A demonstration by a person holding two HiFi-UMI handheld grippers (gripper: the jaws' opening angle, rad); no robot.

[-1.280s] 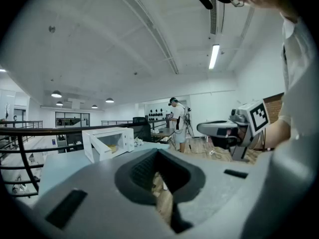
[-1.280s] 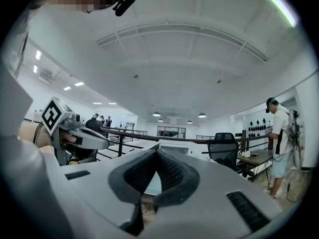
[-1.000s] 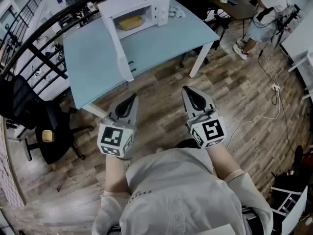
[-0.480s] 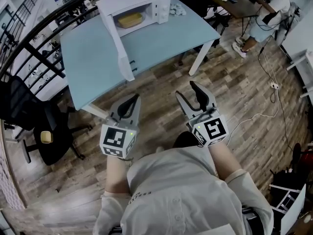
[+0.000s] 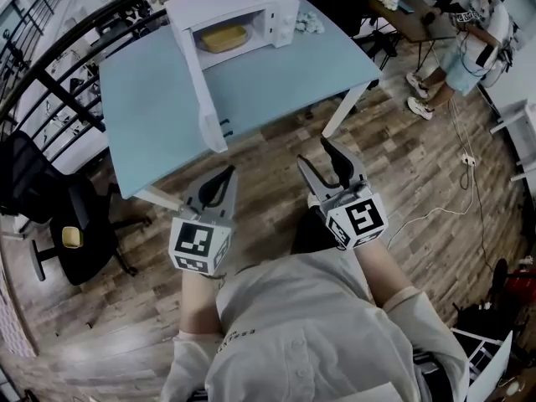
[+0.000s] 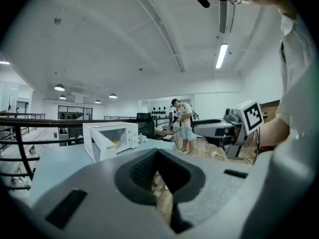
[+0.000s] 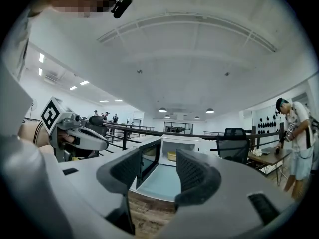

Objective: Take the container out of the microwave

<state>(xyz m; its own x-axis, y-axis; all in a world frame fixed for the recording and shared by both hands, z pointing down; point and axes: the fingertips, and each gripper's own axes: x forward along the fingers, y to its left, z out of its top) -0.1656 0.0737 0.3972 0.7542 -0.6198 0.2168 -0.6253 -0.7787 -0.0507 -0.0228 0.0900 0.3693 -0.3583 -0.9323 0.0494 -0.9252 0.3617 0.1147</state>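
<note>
A white microwave [image 5: 239, 11] stands at the far side of the pale blue table [image 5: 276, 74], its door [image 5: 201, 82] swung wide open toward me. Inside sits a yellow container [image 5: 224, 38], also seen past the right jaws as the container [image 7: 172, 156]. Both grippers hang over the wooden floor, short of the table's near edge. My left gripper [image 5: 224, 178] is shut and empty. My right gripper [image 5: 325, 159] has its jaws opening, wide apart, with nothing between them. In the left gripper view the microwave [image 6: 112, 138] is small and far off.
A black office chair [image 5: 71, 224] stands left of the table beside a dark railing [image 5: 50, 82]. A person [image 5: 469, 40] stands at another table at the back right. A white cable [image 5: 452, 199] runs over the floor on the right. Small white items [image 5: 308, 23] lie next to the microwave.
Both grippers have moved forward toward the table. The right gripper's jaws, shut a second ago, have spread wide. The left stays shut.
</note>
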